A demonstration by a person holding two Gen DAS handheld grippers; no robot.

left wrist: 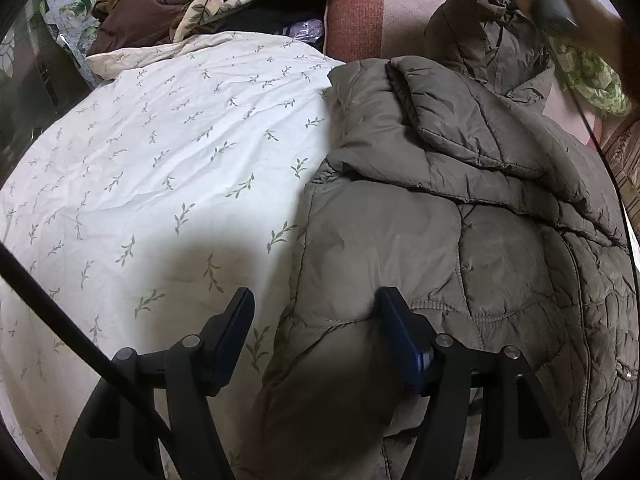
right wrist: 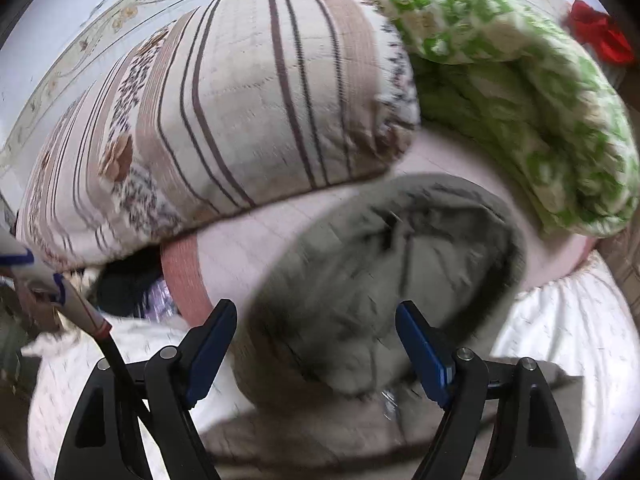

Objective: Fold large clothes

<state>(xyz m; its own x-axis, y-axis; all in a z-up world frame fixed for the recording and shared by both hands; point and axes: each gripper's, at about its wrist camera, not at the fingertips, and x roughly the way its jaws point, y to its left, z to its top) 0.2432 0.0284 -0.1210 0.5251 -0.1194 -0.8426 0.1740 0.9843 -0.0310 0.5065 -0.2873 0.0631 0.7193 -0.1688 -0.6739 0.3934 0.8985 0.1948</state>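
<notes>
Jacket [left wrist: 460, 208] edges cut off; right tool [right wrist: 316, 332] view blurred.

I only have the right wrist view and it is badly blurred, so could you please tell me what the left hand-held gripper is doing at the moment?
Observer: The left hand-held gripper hangs over the near edge of the brown quilted jacket, jaws apart, not clamping it.
Operator: Thank you; is the jacket lying flat?
Observer: No, one part is folded over on top of the body, and a sleeve rises toward the far right.
Operator: What is the jacket lying on?
Observer: On a white sheet with small leaf sprigs, which spreads bare to the jacket's left.
Operator: Can you see my right hand-held gripper from there?
Observer: Only as a dark blurred shape in the top right corner, near that sleeve.
</notes>
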